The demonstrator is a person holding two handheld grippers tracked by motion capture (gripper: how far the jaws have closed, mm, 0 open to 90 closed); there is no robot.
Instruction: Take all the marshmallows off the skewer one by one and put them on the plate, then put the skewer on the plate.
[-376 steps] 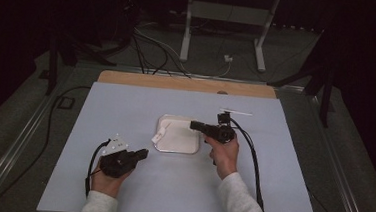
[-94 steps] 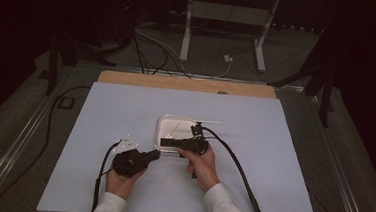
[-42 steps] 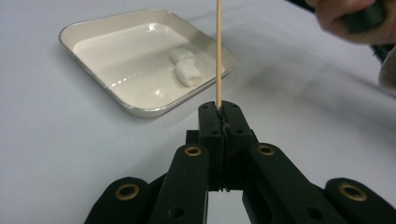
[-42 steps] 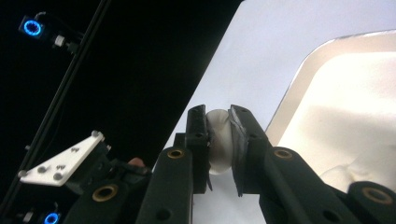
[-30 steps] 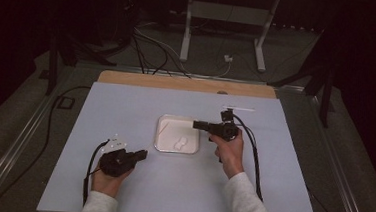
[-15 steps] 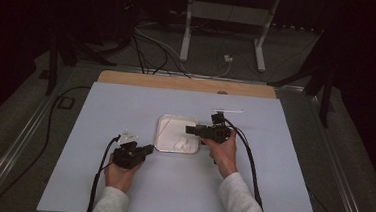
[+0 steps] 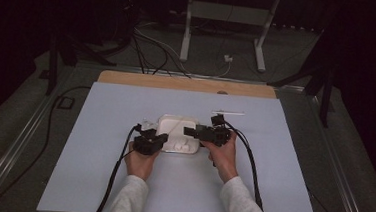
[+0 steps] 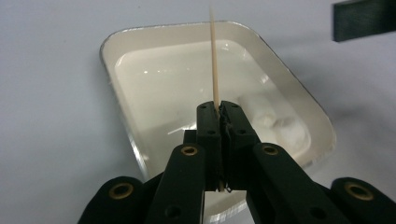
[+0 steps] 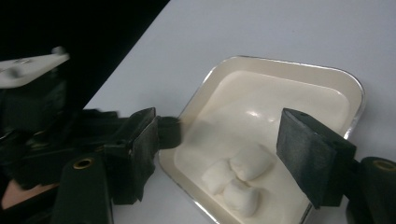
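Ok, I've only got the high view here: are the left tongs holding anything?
Observer: Yes, the left tongs are shut on a thin wooden stick that points out over the tray.
Operator: Anything in the tray?
Observer: Three marshmallows, bunched in one corner.
Operator: And the right tongs?
Observer: The right tongs have just been opening; nothing is between their pads, and they hang above the marshmallows.

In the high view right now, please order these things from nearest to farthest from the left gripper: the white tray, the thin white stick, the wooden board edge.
From the left gripper:
1. White tray: right beside it, at the tray's left side.
2. Thin white stick: further right and back, beyond the tray.
3. Wooden board edge: along the table's far side.
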